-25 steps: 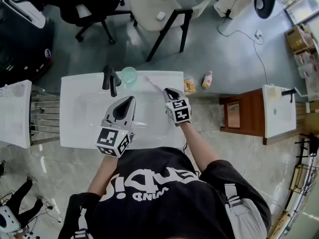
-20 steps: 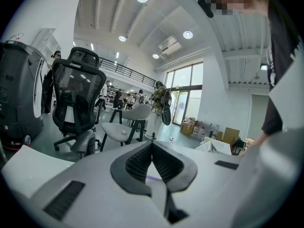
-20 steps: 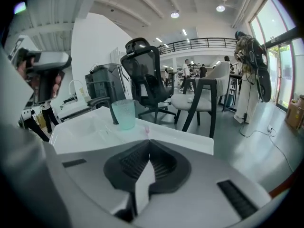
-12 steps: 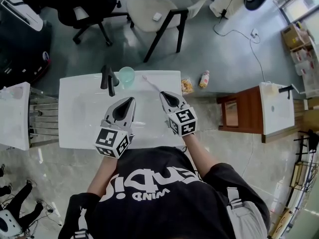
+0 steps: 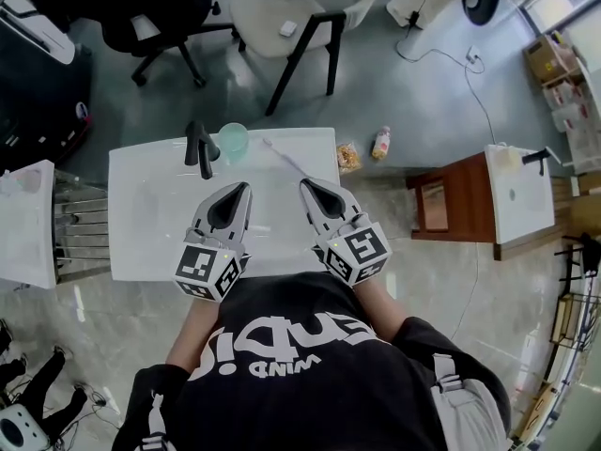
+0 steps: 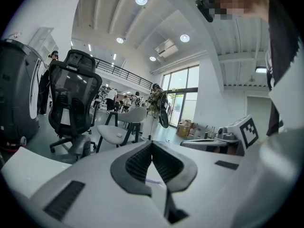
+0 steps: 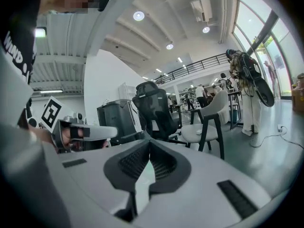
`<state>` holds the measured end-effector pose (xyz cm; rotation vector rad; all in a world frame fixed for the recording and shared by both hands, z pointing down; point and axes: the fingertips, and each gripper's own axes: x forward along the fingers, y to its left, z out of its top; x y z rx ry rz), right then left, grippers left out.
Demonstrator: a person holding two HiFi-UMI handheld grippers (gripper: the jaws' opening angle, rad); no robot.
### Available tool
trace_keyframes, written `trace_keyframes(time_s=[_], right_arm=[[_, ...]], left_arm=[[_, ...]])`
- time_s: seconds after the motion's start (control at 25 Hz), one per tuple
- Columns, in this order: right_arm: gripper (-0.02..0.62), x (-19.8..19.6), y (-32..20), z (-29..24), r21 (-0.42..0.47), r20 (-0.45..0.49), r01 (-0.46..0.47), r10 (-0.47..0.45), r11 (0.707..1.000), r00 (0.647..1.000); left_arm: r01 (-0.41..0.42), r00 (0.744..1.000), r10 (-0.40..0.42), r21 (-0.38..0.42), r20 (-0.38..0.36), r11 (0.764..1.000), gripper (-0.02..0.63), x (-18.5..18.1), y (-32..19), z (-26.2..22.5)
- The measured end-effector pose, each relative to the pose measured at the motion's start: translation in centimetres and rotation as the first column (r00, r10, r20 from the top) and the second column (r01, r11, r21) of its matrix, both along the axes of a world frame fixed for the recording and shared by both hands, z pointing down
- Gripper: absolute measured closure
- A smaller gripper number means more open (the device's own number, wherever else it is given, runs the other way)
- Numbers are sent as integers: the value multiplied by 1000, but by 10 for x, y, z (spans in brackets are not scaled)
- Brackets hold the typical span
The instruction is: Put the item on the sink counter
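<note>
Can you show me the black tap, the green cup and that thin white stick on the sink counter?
Black tap [image 5: 199,147]: head view, on its spout.
Green cup [image 5: 233,139]: head view, on its open top.
Thin white stick [image 5: 285,158]: head view, on its middle.

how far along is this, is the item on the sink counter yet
Looks done: the toothbrush lies flat on the sink counter, near the green cup. In hand: nothing; the left gripper and right gripper are both shut and empty. Left: probably nothing, unless another item follows.

White sink counter [image 5: 141,242], blk faucet [image 5: 199,147], green cup [image 5: 233,139] at back, toothbrush [image 5: 286,160] nr right
</note>
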<state>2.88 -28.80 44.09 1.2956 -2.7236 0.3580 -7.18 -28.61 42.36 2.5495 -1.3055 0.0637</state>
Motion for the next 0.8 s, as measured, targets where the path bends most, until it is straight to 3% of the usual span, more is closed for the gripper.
trace_keyframes(time_s=[0.48,0.8], right_arm=[[577,1,19,-17,76,11,8,-9,997,1000],[577,5,18,-12,77,30,-22,20,997,999]], left_arm=[[-2,1000,2,31,8,1000,586,1,13,-8],[30,999,-31,50,20,998,586,-8,14,-7]])
